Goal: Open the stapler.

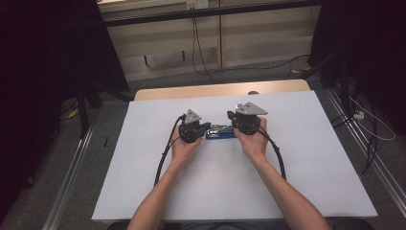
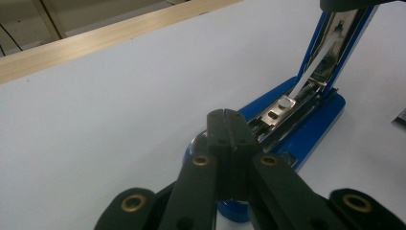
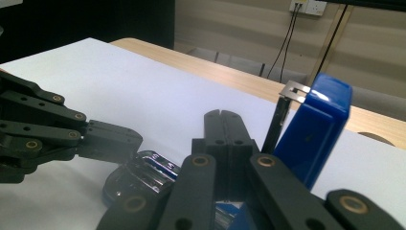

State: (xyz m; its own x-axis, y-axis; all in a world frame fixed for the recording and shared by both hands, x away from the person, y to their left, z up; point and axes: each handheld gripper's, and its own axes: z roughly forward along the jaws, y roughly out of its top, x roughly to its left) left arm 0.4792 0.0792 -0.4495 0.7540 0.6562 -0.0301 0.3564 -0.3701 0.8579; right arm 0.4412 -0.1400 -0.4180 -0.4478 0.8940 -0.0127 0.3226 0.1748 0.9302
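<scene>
Stapler (image 1: 220,132), blue, lies near the middle of a white-covered desk (image 1: 143,182), between two hand-held grippers. Its lid is swung up and open, and the metal staple channel inside shows.

The left hand-held gripper (image 2: 228,115) has its two black jaws pressed fully together with nothing between them. In the left gripper view their tip rests at or just above the low front end of the stapler's base; I cannot tell whether it presses down. The right hand-held gripper (image 3: 224,116) also has its jaws fully together, holding nothing. In its own view the raised lid (image 3: 313,127) stands just beside those jaws on their right; contact cannot be made out.

Risks, as a judgement: neither tool clamps the stapler, so it is steadied by pushing at most. The lid could fall shut if nudged. The base could skid on the smooth desk cover if the left tip slips off its rounded end. A hard push could bend the thin metal strip (image 3: 287,108) standing beside the lid.

Materials: the stapler has a glossy, hard blue plastic shell with rounded corners. Its channel is bright, reflective steel, long and narrow. The jaws are matt black bars with brass-coloured rivets. The cover is flat and matt white, with pale wood at the far edge.
</scene>
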